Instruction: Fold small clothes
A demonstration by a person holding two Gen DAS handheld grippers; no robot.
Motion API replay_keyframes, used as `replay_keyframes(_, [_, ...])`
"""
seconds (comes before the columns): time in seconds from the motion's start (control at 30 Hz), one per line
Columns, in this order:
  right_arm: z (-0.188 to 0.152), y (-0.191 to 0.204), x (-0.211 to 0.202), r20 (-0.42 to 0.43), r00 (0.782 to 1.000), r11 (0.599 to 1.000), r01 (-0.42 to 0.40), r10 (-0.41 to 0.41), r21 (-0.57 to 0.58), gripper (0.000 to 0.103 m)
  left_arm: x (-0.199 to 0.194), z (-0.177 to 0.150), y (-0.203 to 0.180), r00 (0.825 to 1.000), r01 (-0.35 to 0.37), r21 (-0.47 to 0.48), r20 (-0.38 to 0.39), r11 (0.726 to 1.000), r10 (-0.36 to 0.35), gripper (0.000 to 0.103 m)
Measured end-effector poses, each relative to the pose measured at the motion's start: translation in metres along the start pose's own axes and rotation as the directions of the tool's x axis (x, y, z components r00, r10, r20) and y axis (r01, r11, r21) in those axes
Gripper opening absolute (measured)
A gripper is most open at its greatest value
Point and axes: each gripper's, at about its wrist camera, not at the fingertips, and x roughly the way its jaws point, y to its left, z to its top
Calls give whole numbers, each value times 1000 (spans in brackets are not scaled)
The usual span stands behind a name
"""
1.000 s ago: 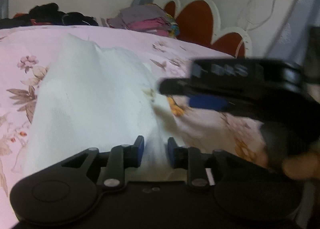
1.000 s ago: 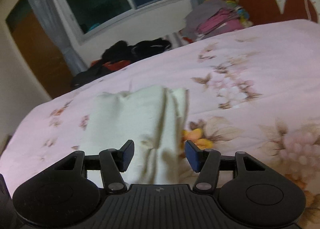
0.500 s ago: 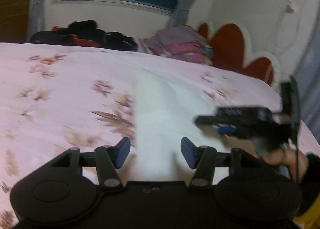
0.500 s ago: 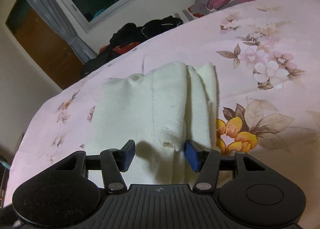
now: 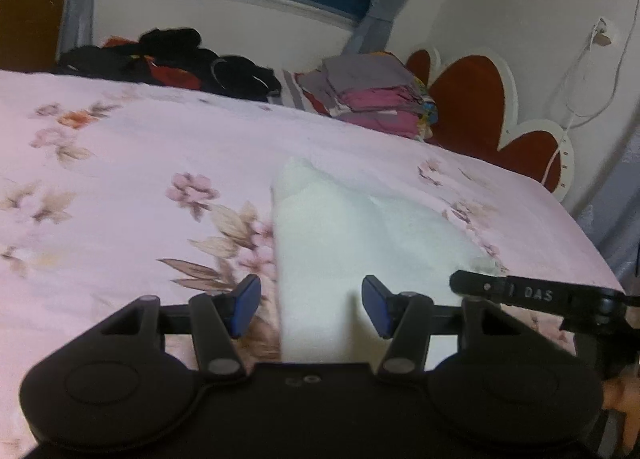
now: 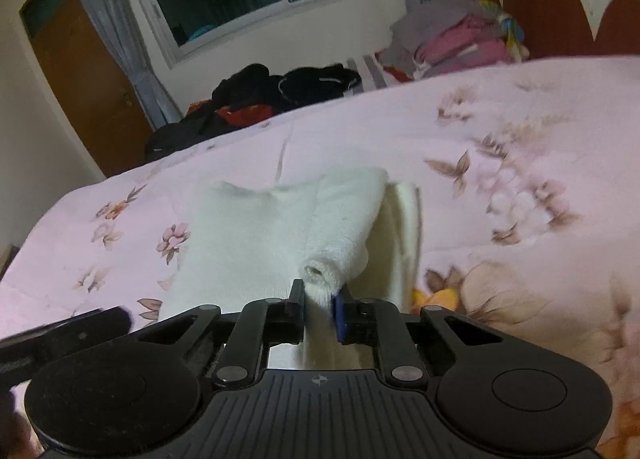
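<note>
Pink floral bedsheet [image 6: 500, 131] fills both views, with a white garment [image 6: 256, 235] at frame centre. Right gripper [image 6: 319, 305] is closing, pinching its bunched fold. Left gripper [image 5: 310, 305] stands open, the garment's edge between its fingers, untouched.

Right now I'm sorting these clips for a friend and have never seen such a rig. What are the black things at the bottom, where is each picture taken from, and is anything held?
No robot: a person holds a two-finger gripper in each hand, each with a camera looking along its fingers. The black frames at the bottom are those grippers. In the left view, the left gripper stands open over a white knitted garment on a pink floral bedsheet, not pressing it. In the right view, the right gripper is closing, its pads already pinching a rolled fold of that garment. Behind lie folded clothes and a dark heap.
</note>
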Motion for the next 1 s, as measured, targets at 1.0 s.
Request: replay_keyframes(1.0, [-66,-32,-38,-168,985,998,52,-47,24,16,35,-27,-7,988,-65,19,-139,998,67,63])
